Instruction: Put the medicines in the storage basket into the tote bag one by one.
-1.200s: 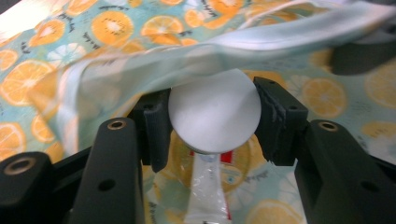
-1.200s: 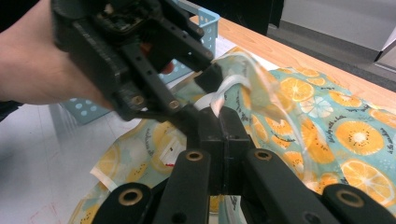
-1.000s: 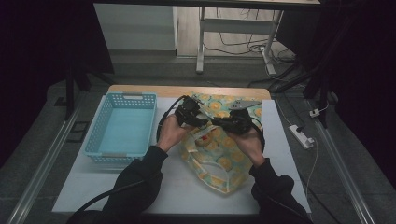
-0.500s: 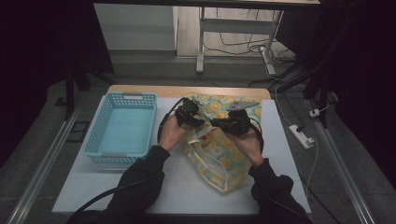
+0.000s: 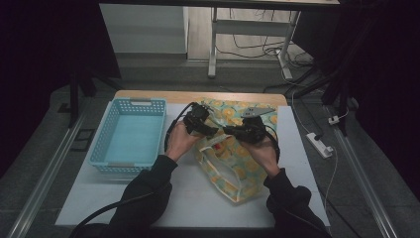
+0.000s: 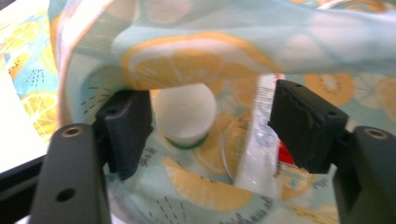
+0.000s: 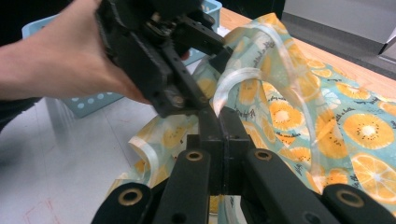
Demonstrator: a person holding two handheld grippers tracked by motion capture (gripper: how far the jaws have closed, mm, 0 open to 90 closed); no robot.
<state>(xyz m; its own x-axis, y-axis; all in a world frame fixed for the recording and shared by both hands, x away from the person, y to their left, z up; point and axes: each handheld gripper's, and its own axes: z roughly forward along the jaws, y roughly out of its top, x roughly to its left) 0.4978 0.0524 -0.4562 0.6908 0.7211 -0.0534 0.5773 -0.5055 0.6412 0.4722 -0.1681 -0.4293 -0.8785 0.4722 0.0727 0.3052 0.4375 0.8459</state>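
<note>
With our right gripper [image 7: 219, 116] pinched on the bag [image 5: 233, 163] rim and our left gripper [image 6: 210, 126], jaws just spreading, open around the white bottle [image 6: 184, 114] inside, the rim could slip and collapse over it.

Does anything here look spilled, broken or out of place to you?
Nothing spilled or broken. The fruit-print bag lies crumpled and askew on the white table, its mouth held up by the right hand-held gripper. The left hand-held gripper reaches inside, its jaws just opening around a white bottle. The blue basket sits tidy.
</note>
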